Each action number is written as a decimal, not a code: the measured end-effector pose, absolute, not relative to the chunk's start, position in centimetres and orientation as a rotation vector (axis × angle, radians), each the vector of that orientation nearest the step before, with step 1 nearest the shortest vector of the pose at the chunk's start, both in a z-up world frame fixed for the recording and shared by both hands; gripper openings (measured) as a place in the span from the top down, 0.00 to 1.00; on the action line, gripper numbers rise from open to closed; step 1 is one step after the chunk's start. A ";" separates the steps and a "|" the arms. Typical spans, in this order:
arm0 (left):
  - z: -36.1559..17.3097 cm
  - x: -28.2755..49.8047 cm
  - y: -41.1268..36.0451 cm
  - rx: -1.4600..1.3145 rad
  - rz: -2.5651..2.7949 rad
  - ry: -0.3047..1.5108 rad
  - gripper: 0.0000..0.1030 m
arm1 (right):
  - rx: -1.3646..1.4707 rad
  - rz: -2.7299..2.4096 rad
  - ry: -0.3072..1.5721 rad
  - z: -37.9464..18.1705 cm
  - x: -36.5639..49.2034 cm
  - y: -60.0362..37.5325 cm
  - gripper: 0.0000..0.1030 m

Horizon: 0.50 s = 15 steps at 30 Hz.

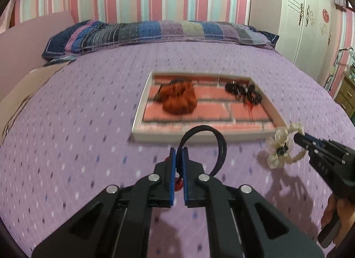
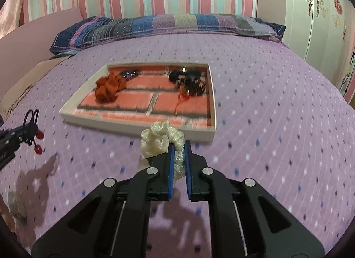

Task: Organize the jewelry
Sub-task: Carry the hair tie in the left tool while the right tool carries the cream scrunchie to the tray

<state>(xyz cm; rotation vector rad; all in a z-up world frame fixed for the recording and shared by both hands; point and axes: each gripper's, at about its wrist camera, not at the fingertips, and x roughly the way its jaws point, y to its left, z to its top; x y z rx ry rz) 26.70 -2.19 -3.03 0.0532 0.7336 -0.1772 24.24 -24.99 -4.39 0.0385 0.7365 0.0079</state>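
Note:
A white-rimmed tray [image 1: 137, 116] with a brick-pattern floor lies on the purple bedspread; it also shows in the right wrist view [image 2: 213, 111]. In it lie an orange scrunchie [image 1: 179, 99] [image 2: 108, 89] and a black beaded piece [image 1: 243, 91] [image 2: 188, 80]. My left gripper [image 1: 179, 153] is shut on a black elastic hair tie [image 1: 213, 145] with red beads [image 2: 38, 141], just in front of the tray. My right gripper [image 2: 178, 147] is shut on a cream flower scrunchie [image 2: 159, 138] [image 1: 280, 147], near the tray's front right corner.
A striped pillow [image 1: 155, 34] lies across the head of the bed. A white wardrobe [image 1: 310, 25] stands at the right. A pink headboard panel [image 1: 28, 43] is at the left. A wooden drawer unit [image 1: 346, 96] is at the far right.

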 end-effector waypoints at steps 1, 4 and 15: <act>-2.8 27.6 -2.5 0.057 -0.177 0.734 0.94 | 0.041 0.006 0.732 -4.2 24.8 -25.2 0.91; -2.5 30.7 -3.2 0.062 -0.165 0.739 0.94 | 0.048 0.001 0.716 -3.4 26.8 -25.8 0.91; -6.4 41.1 -4.1 0.092 -0.103 0.850 0.94 | 0.035 -0.064 0.757 -4.8 34.1 -27.0 0.91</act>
